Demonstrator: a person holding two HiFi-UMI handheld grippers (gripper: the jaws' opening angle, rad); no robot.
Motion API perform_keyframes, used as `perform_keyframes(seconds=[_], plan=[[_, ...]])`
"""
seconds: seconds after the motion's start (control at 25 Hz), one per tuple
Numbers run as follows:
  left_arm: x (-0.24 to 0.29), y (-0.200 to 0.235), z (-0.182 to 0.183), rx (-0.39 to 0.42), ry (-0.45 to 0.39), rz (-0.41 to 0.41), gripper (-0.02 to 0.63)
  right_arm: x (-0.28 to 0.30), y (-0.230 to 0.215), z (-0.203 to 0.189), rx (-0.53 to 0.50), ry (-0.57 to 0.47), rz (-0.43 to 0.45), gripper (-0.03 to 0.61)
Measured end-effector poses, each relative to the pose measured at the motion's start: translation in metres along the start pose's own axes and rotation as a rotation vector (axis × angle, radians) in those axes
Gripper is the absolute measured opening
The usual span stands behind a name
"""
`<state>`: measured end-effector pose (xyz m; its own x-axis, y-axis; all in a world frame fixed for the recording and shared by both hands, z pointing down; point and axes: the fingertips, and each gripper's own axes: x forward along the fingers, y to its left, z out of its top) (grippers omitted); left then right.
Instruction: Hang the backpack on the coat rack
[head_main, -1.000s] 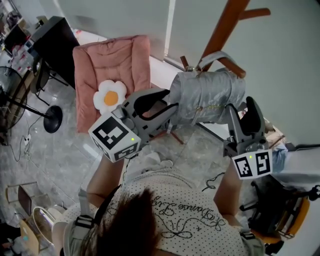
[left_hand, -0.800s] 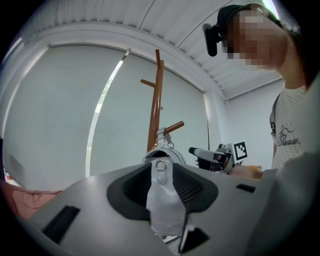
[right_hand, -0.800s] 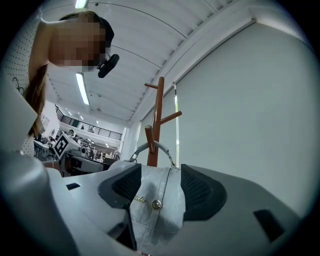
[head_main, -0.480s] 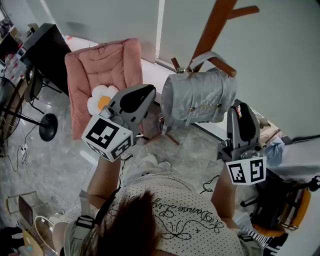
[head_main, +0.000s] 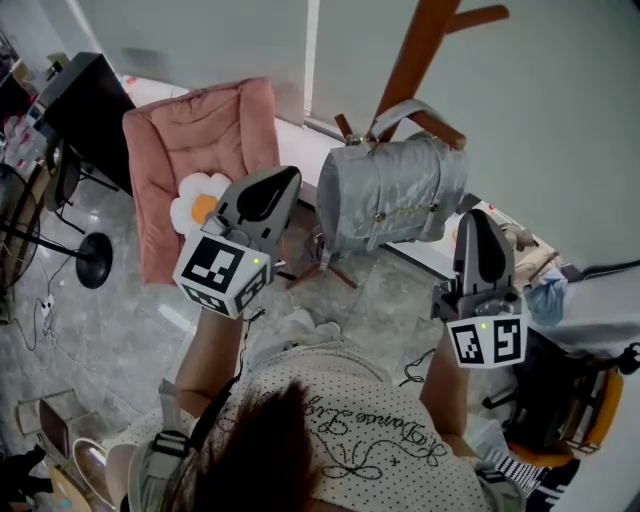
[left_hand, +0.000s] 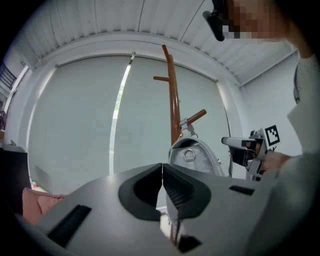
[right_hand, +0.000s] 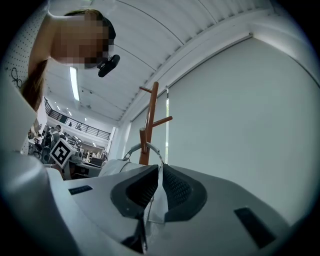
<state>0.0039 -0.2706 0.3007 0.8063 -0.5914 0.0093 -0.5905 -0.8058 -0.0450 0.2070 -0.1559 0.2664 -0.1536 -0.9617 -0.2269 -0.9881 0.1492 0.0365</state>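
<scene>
Head view: backpack hangs by its handle on a rack peg, with the left gripper and right gripper either side, neither touching. Left gripper view: left fingers just closed, together, empty; backpack ahead-right, upright. Right gripper view: right fingers just closed, together, empty; backpack ahead-left.

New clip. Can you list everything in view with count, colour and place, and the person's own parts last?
backpack: one, silver-grey, hanging by its top handle on a coat rack peg
coat rack: one, brown wood, before the pale blind
chair: one, pink padded, left of the backpack
flower cushion: one, white with orange centre, on the chair
stand base: one, black, round, on the floor far left
top: one, white dotted, on the person
left gripper: one, grey, jaws just closed, nothing between them
right gripper: one, grey, jaws just closed, empty, beside the backpack
</scene>
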Motion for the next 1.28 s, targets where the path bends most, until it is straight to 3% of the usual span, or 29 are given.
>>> perform_keyframes(seconds=[0.32, 1.28], plan=[[0.003, 0.006, -0.011, 0.047, 0.037, 0.040, 0.008, 0.004, 0.000, -0.005, -0.015, 0.010, -0.014, 0.035], [0.010, 0.015, -0.005, 0.048, 0.020, 0.032, 0.008, 0.010, -0.007, -0.003, -0.033, 0.005, -0.030, 0.034]])
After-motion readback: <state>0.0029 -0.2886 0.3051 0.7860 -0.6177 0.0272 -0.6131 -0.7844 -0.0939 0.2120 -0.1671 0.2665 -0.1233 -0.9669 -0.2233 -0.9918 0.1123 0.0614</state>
